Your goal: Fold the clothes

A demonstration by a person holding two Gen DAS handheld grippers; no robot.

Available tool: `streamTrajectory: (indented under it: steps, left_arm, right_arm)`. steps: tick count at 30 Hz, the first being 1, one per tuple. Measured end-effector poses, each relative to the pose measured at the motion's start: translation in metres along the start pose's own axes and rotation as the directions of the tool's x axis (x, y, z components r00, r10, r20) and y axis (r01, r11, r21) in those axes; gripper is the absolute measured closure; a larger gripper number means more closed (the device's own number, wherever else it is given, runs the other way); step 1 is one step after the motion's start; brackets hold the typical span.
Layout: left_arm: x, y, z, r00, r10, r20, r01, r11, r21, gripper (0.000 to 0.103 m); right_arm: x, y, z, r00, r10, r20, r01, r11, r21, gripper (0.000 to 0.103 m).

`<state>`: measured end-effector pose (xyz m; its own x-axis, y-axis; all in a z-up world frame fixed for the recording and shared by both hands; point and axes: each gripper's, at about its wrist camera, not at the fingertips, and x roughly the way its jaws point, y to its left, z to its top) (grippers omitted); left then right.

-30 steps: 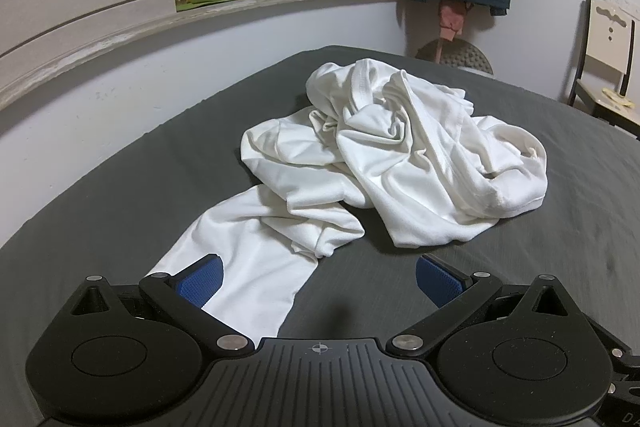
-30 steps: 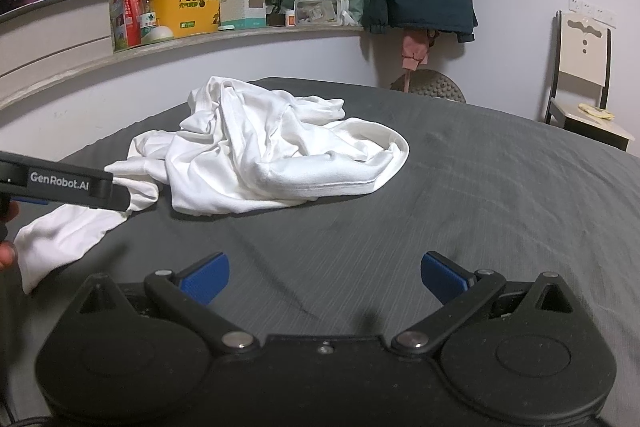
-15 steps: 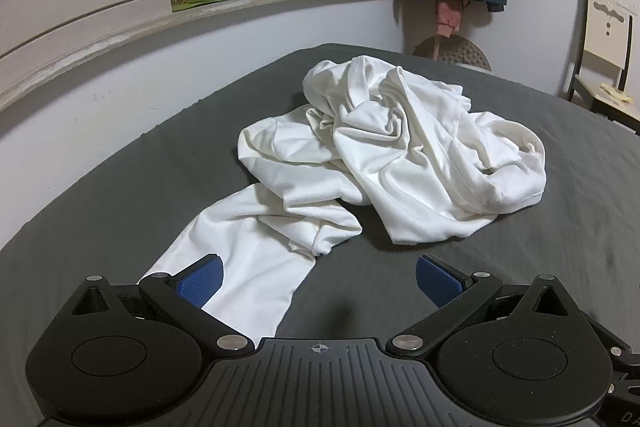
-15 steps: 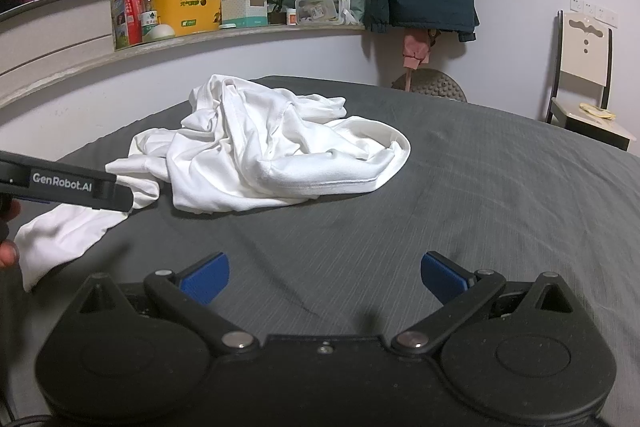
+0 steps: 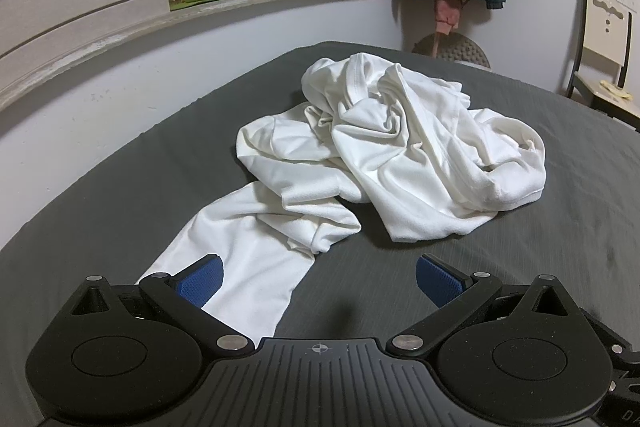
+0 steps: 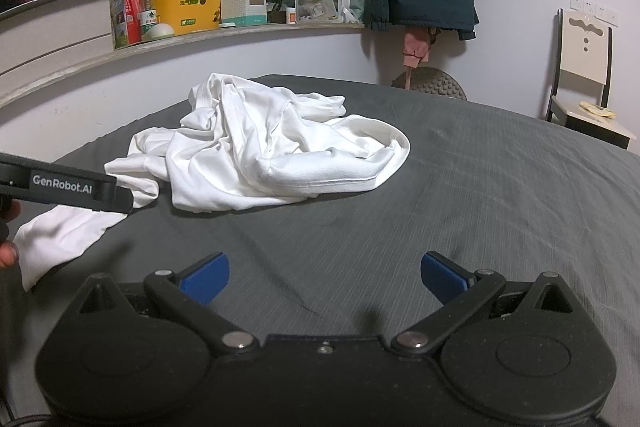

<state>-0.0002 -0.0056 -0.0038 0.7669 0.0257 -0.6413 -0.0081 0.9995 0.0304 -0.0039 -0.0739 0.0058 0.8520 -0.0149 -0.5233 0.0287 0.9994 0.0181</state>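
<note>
White shirt (image 5: 400,155) lies crumpled mid-bed (image 5: 560,247); my left gripper (image 5: 318,277) and right gripper (image 6: 324,277) hover released. Risk: pinching bunched layers drags the whole heap

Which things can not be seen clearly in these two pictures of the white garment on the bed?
- White garment: crumpled, so its folds hide its front, its second sleeve and its real shape in both views.
- Sleeve end, left wrist view: the left tool body covers it.
- Left tool, right wrist view: cut by the left edge; its tips are hidden.
- Small print on the yellow box: too small.
</note>
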Motion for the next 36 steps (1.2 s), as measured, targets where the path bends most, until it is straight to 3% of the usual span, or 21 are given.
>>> streamTrajectory:
  steps: [26,36]
  left_arm:
    - [0.0005,-0.0008,0.0006,1.0,0.015,-0.004,-0.015,1.0,0.002,0.0]
    - [0.0037,-0.0032,0.001,1.0,0.009,-0.006,-0.009,1.0,0.014,0.0]
  right_arm:
    - [-0.0002,0.0002,-0.0005,1.0,-0.004,0.0,0.004,1.0,-0.001,0.0]
    - [-0.0012,0.0028,0.0038,0.999,-0.022,0.037,0.024,0.999,-0.036,0.0]
